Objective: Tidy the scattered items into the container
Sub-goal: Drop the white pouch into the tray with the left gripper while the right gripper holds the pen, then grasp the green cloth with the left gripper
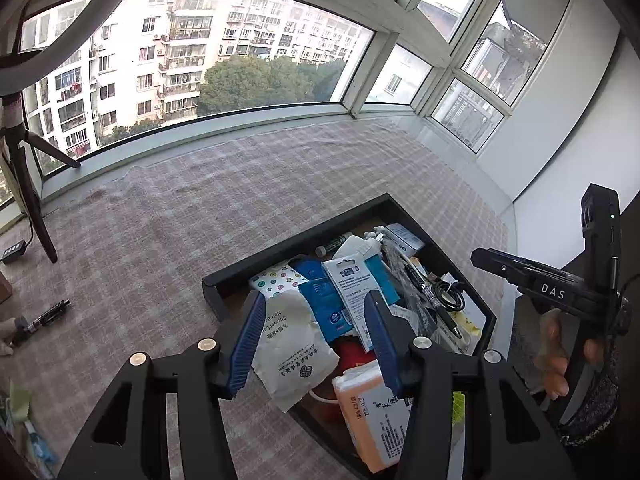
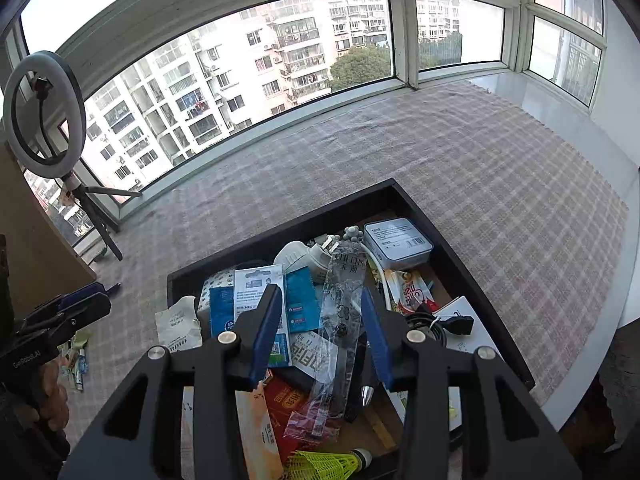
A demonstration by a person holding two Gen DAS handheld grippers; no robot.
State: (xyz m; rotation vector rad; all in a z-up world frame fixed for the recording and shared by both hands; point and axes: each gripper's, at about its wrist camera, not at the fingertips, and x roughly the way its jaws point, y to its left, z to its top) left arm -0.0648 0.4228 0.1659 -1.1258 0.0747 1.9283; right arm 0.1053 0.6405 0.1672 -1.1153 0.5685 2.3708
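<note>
Below both grippers lay the shallow black rectangular tray (image 1: pixel 304 236) (image 2: pixel 280 232), crammed with packets, its far rim standing clear against the pink checked cloth (image 1: pixel 240 200) (image 2: pixel 500 180), which ran unobstructed ahead to the window sill. The left gripper (image 1: pixel 316 340) hung with its blue-padded fingers spread wide and holding nothing, above a crumpled white paper shower-cap packet (image 1: pixel 292 344) that overhung the tray's near-left edge. The right gripper (image 2: pixel 320 332) was likewise spread wide and empty, with a long clear plastic sleeve (image 2: pixel 336 320) lying in the tray between its fingers. Well to the left of the left gripper, a black pen (image 1: pixel 44 318) lay loose on the cloth, apart from the tray. A few small packets (image 2: pixel 76 364) lay on the cloth far left of the right gripper, close under the other handle. Beyond them, a white ring light on a black tripod (image 2: pixel 44 116) stood by the window.
</note>
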